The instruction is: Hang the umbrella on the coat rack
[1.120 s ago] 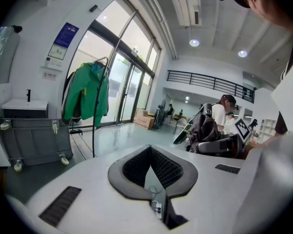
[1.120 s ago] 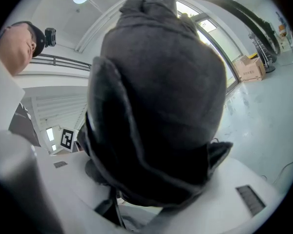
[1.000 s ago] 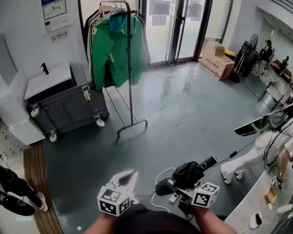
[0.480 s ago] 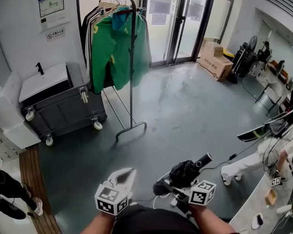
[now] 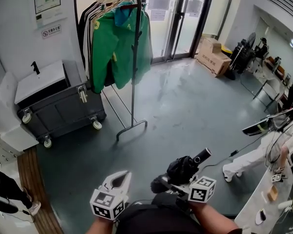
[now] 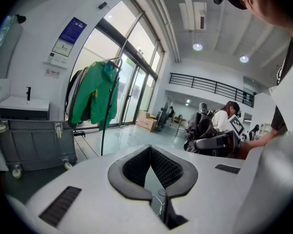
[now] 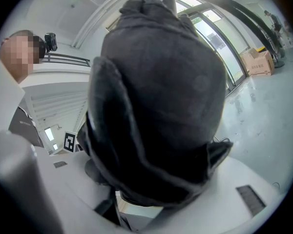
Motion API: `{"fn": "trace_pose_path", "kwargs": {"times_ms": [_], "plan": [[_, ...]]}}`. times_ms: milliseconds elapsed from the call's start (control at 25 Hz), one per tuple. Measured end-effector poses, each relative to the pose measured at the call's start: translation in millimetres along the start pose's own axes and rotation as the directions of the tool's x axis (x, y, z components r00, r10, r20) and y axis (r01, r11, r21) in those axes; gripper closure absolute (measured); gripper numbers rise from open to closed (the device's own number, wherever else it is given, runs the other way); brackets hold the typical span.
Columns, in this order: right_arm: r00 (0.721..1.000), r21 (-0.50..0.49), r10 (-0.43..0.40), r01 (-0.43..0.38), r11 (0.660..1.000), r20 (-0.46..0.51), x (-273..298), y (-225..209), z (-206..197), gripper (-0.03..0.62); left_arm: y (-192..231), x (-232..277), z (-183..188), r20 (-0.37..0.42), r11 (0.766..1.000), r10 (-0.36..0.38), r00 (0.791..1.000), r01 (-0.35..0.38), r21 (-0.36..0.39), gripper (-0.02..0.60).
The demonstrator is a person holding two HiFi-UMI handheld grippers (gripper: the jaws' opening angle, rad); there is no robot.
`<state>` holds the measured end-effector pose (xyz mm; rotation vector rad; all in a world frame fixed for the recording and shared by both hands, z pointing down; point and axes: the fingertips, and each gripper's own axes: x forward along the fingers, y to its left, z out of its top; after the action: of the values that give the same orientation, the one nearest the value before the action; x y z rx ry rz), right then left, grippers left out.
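Fabric, matt black and soft, wraps the folded black umbrella (image 5: 183,168) in loose, creased pleats, and a short black cylinder sticks out at one end. The umbrella lies almost level. The white plastic right gripper (image 5: 178,182) clamps it around the thick middle, with its jaws spread wide by the bundle. In the right gripper view the dark cloth fills nearly the whole picture. The white plastic left gripper (image 5: 121,177) carries nothing. Its ribbed black pads touch at the tips, and only floor shows through the bowed gap behind them.

The umbrella is well apart from the thin black metal tube coat rack (image 5: 133,101), on the near side of its curved foot. A shiny grey-green floor (image 5: 185,106) lies between them. The top rail of the rack is crowded with hangers, among them a bright green jacket (image 5: 118,48) and some darker clothes. A dark grey wheeled cart with a white lid (image 5: 58,106) stands just beside the rack, at its left. Glass doors (image 5: 180,18) are behind the rack, and a brown cardboard box (image 5: 212,57) sits farther to its right. A person in white clothes (image 5: 263,150) stands far right of the rack, near a pale counter (image 5: 263,199).
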<state>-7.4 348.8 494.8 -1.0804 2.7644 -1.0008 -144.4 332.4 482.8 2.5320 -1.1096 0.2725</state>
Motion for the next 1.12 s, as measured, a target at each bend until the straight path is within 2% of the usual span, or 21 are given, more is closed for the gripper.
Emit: {"fn": "trace_pose_path", "kwargs": {"times_ms": [320,560,920,1120], "plan": [[1.0,0.017,-0.024,0.024,1.0,0.016,16.9,-13.9,8.9,0.355,20.4,12.6,11.2,0.012,1.0,-0.002,1.0,0.002,-0.014,0.566],[0.999,0.025,-0.019,0.018,1.0,0.034,33.9,-37.2,22.2,0.355,44.1,35.4,12.6,-0.004,0.999,0.032,0.999,-0.032,-0.031,0.566],[0.999,-0.005,0.008,-0.008,1.0,0.039,58.9,-84.9,68.6,0.355,64.5,94.0,48.8,-0.006,0.999,0.05,0.999,-0.05,-0.006,0.566],[1.0,-0.026,0.004,-0.004,1.0,-0.002,73.5,-124.4,88.9,0.355,72.2,139.1,70.4,0.003,0.999,0.042,0.999,-0.042,-0.013,0.566]]}}
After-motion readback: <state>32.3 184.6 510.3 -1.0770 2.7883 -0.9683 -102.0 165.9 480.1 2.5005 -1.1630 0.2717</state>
